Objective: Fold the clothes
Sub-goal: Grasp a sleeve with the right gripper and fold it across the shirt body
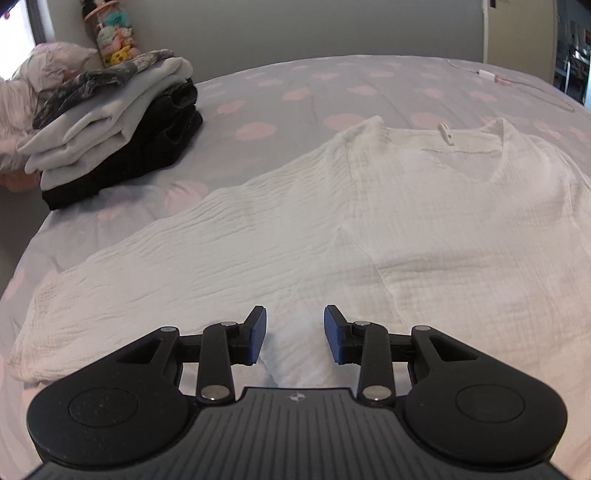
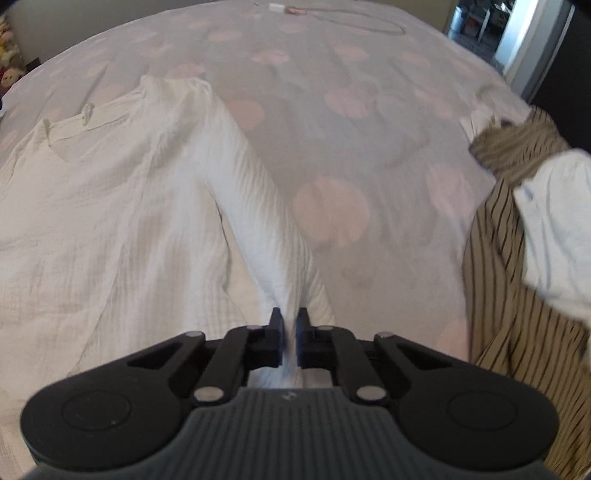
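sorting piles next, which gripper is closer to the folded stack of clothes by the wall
Left. The left gripper hangs open over the white shirt, the folded stack ahead to its left. The right gripper, shut on the shirt's sleeve, doesn't see the stack.

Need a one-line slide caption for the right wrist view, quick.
Right gripper shut on white shirt sleeve, lifting it off the spotted bedspread.

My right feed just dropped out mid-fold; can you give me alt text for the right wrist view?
The right gripper is shut on a sleeve of the white shirt, the cloth pulled taut up from the polka-dot bedspread. A striped brown garment lies crumpled at the right edge, and a thin cable lies on the far side of the bed.
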Tool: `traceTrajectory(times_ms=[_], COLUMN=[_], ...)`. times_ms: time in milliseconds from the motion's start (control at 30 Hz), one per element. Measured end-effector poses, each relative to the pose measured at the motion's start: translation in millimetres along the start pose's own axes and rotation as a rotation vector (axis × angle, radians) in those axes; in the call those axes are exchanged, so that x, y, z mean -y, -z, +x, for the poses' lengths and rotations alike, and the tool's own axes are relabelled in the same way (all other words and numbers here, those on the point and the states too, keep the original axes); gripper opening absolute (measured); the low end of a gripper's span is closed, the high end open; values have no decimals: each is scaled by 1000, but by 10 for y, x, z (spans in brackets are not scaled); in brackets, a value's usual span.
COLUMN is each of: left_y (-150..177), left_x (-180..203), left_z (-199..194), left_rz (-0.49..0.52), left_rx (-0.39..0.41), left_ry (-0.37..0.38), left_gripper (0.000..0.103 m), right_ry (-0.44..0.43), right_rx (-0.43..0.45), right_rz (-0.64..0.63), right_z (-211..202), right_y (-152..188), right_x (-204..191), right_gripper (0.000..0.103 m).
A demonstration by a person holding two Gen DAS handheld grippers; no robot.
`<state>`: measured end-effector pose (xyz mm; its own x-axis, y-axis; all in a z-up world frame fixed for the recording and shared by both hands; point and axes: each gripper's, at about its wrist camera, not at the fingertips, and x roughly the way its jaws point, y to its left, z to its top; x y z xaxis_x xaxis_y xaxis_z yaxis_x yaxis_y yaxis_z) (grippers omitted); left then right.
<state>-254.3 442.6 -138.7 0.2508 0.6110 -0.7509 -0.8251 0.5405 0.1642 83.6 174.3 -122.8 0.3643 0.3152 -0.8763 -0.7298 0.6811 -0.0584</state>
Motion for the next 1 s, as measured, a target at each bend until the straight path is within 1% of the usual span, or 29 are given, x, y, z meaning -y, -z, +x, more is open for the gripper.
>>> traceTrajectory(times_ms=[100, 233, 300, 333, 400, 433, 467, 500, 567, 667, 700, 733, 833, 900, 933, 967, 1000], left_y=[-27, -40, -37, -34, -28, -32, -36, -43, -56, -52, -48, -44, -31, -24, -19, -5, 9], left_x=[-44, -56, -58, -66, -82, -91, -100, -101, -98, -62, -48, -35, 5, 25, 35, 42, 49], left_z=[7, 34, 74, 95, 138, 146, 153, 150, 145, 143, 136, 129, 101, 84, 80, 76, 73], left_rz=[-16, -10, -5, -6, -7, -9, -12, -14, -14, 5, 11, 17, 35, 47, 53, 60, 66], left_rx=[5, 5, -3, -10, -23, -24, -24, -20, -13, -12, -12, -13, -13, -13, -15, -18, -20], left_ry=[6, 5, -1, -3, -7, -4, 0, 4, 11, 10, 11, 12, 16, 15, 15, 15, 15], left_gripper=[40, 40, 40, 40, 40, 40, 40, 40, 40, 40, 40, 40, 41, 42, 43, 46, 46], right_ry=[63, 192, 212, 220, 227, 223, 208, 191, 160, 130, 112, 91, 27, 3, -3, -7, -5], right_rx=[41, 113, 99, 88, 53, 54, 63, 75, 95, 104, 89, 54, -66, -139, -169, -195, -209], right_rz=[-20, 13, 41, 54, 71, 78, 83, 82, 58, -2, -27, -52, -119, -147, -158, -168, -169], right_z=[-86, -17, 98, 154, 245, 247, 225, 182, 84, -102, -138, -135, -70, 39, 98, 154, 202], right_y=[-217, -573, -679, -715, -698, -690, -673, -659, -634, -516, -455, -381, -167, -65, -24, 8, 16], right_x=[58, 256, 344, 383, 431, 444, 450, 450, 450, 459, 450, 426, 346, 275, 238, 201, 165], right_gripper=[7, 7, 8, 12, 14, 19, 27, 29, 30, 34, 34, 37, 47, 59, 69, 70, 70])
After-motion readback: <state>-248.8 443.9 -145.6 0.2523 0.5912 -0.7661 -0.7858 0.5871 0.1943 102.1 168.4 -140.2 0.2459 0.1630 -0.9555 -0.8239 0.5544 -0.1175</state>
